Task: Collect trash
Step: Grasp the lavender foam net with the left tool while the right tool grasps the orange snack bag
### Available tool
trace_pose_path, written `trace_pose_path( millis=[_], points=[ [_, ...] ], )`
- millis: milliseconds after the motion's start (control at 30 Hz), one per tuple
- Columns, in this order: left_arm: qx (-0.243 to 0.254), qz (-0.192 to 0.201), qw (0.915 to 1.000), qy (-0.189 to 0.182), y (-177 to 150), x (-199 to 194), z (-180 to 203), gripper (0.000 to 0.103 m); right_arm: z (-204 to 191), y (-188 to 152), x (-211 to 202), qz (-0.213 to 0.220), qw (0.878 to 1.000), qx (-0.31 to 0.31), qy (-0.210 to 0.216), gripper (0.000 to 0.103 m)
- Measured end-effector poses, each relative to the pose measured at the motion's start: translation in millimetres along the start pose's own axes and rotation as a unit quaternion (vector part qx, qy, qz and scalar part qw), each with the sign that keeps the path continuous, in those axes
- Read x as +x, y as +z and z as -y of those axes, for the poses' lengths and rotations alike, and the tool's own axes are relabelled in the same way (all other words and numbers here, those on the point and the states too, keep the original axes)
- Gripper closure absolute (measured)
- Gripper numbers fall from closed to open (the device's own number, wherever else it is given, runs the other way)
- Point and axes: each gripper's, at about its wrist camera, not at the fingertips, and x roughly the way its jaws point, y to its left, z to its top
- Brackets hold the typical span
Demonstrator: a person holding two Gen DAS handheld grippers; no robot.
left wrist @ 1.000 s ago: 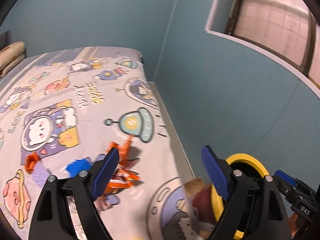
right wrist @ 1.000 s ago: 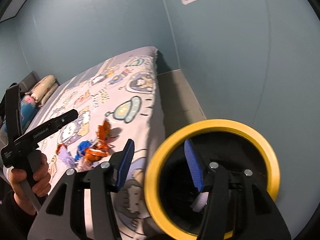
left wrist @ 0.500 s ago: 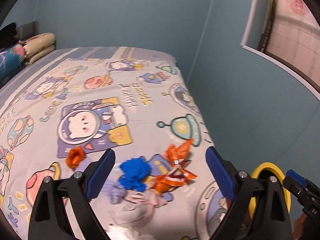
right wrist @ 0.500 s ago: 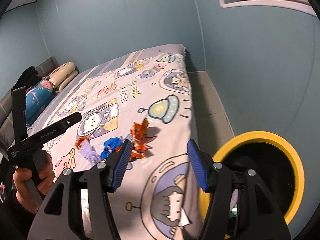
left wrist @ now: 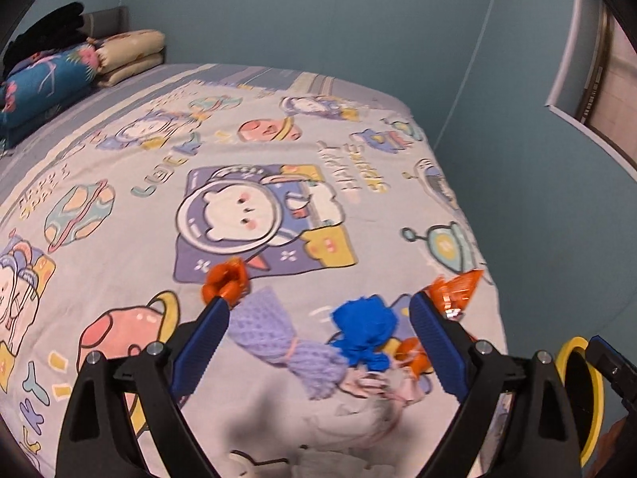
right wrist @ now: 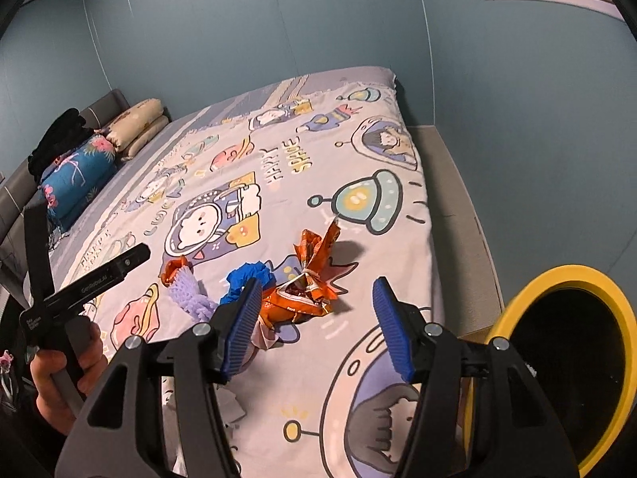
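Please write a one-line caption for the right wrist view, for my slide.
Open right tool above crumpled orange snack wrappers on cartoon-print bedsheet, yellow-rimmed black bin beside the bed.

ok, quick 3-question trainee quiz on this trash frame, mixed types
1. True or false: the left tool grips the blue wad.
2. The yellow-rimmed bin stands: A) on the bed, B) beside the bed, C) by the pillows.
3. What colour is the mesh piece next to the blue wad?

Key: 1 false, both tools open and empty; 2 B; 3 purple.
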Motion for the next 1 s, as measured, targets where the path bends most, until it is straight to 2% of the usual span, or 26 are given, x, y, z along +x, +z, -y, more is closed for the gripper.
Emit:
trace_pose_path(
  millis=[367,700,1000],
  points=[
    [-0.028,-0.037,0.9985,0.030,-20,44,-34,0.015,-9,6,53,-0.026,1.000,0.000,0.001,0.048],
    [-0.043,-0.068,0.9959,0.042,-36,77,-45,0.015,-3,8,110,-0.061,0.998,0.016,-0.011,0.048],
    [-0.041,-0.083,0.9949,0.041,-43,95,-41,0.015,1,8,145,-0.081,0.996,0.019,-0.027,0.048]
  ],
)
